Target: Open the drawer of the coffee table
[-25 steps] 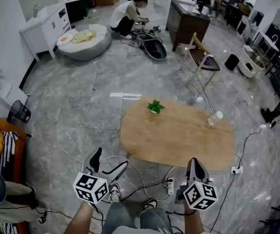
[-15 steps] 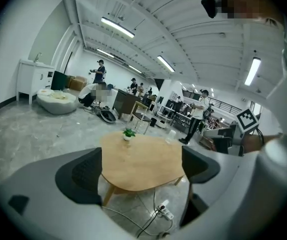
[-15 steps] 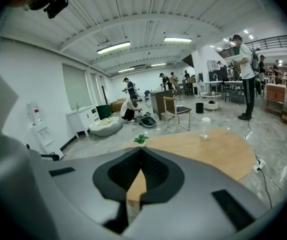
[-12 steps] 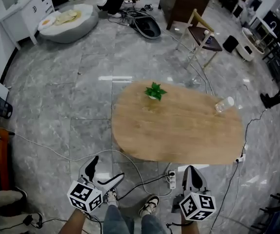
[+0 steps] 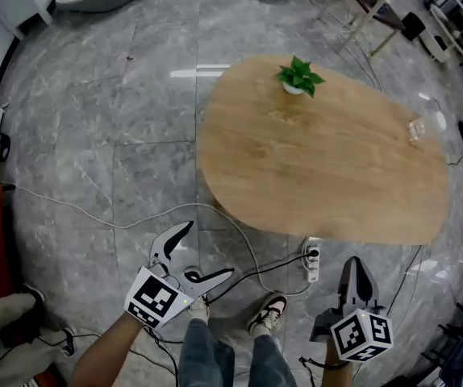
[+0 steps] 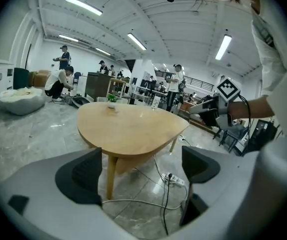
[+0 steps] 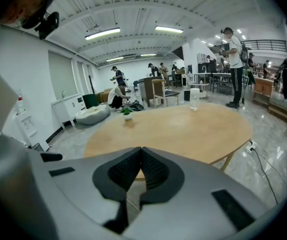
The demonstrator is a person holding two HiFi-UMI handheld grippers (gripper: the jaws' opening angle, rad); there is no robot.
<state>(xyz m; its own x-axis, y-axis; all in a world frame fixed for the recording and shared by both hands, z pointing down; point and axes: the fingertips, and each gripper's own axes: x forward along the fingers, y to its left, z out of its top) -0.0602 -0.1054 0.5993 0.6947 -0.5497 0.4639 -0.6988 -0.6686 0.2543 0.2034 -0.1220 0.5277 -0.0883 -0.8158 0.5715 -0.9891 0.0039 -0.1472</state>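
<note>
The desk (image 5: pixel 328 176) now lies nearer: approach phase. Left tongs (image 5: pixel 207 250) spread, right tongs (image 5: pixel 354 266) closed, both empty. No drawer visible yet.

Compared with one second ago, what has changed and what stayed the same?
The person has stepped closer to the coffee table, now larger in the head view. Nothing was grasped or released. The left hand-held gripper stays open, the right hand-held gripper shut; the plant remains on the table.
</note>
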